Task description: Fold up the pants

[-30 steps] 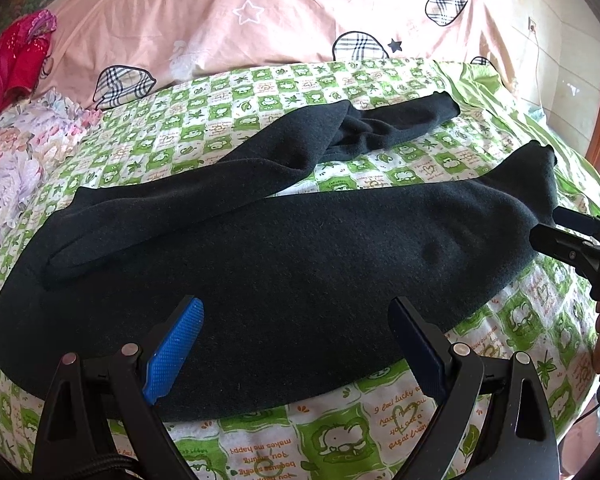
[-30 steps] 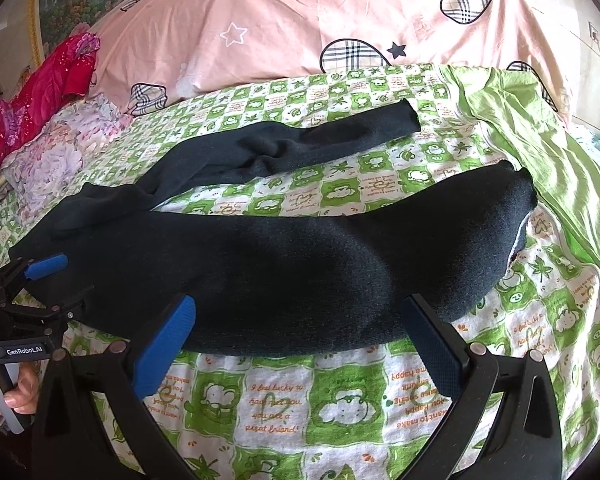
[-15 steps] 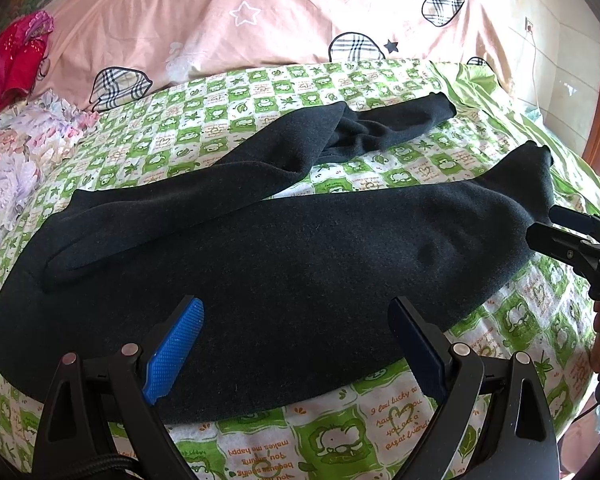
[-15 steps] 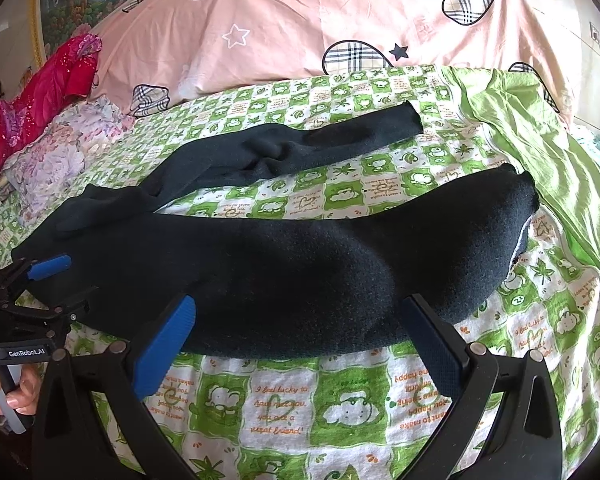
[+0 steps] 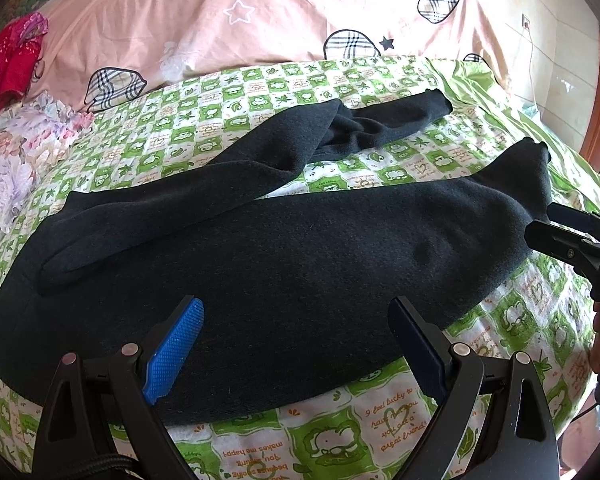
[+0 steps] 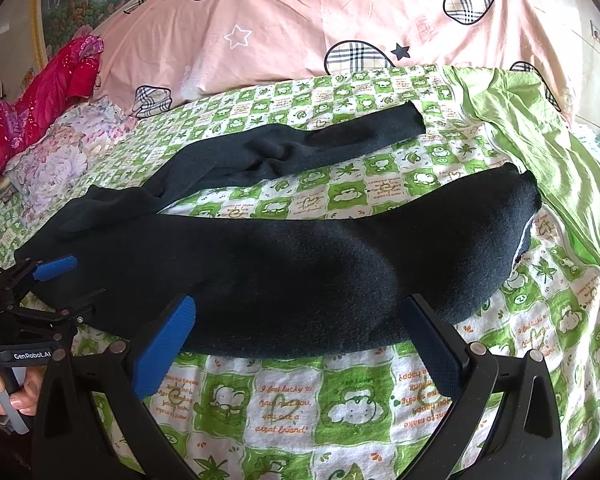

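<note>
I have the dark pants (image 5: 300, 264) spread across the green patterned bed (image 5: 388, 424), one leg lying broad along the near edge and the other twisted away toward the far right, with the pink quilt (image 5: 260, 12) beyond. My left gripper (image 5: 296, 344) hovers with its fingers apart over the near edge of the cloth toward the waist end, gripping nothing. My right gripper (image 6: 300, 340) is likewise spread wide near the cuff end, empty. I judge the folding has not begun; this is the approach. Next I would need to straighten the far leg and bring it over the near one, pinching at hem and waist together.
</note>
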`<state>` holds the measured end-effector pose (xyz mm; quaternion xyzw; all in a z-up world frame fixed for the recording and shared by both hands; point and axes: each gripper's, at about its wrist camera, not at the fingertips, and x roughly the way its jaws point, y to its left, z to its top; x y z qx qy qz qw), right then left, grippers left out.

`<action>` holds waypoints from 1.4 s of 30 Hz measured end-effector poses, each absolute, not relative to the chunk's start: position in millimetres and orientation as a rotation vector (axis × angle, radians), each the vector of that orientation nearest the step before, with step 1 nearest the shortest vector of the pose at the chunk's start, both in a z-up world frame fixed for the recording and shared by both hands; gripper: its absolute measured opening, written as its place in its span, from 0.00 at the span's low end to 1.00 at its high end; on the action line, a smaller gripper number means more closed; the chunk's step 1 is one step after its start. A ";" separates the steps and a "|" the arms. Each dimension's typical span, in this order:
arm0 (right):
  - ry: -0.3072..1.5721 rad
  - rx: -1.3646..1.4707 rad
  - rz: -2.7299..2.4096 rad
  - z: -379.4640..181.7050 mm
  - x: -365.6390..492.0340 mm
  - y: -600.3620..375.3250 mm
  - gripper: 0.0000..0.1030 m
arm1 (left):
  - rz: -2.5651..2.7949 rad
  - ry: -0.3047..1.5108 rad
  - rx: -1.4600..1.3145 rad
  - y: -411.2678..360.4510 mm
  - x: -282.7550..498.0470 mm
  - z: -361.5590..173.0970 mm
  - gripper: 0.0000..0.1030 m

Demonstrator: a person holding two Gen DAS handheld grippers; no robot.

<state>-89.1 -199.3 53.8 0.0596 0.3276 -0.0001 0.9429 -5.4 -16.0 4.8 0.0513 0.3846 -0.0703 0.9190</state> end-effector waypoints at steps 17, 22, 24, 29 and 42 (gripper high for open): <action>0.590 0.633 -0.110 59.3 -121.0 -341.8 0.76 | -0.507 0.898 0.182 -103.0 63.9 20.8 0.92; 0.630 0.808 -0.122 39.0 -100.3 -385.1 0.50 | -0.681 0.977 0.214 -167.2 115.5 23.6 0.92; 0.642 0.851 -0.113 31.2 -89.9 -395.1 0.46 | -0.751 1.020 0.217 -189.4 133.0 20.1 0.91; 0.656 0.898 -0.073 16.8 -71.6 -411.0 0.29 | -0.852 1.170 0.234 -246.8 177.3 -8.8 0.83; 0.515 0.901 -0.094 33.6 -126.9 -430.3 0.04 | -0.925 1.150 0.186 -282.2 184.1 -6.5 0.10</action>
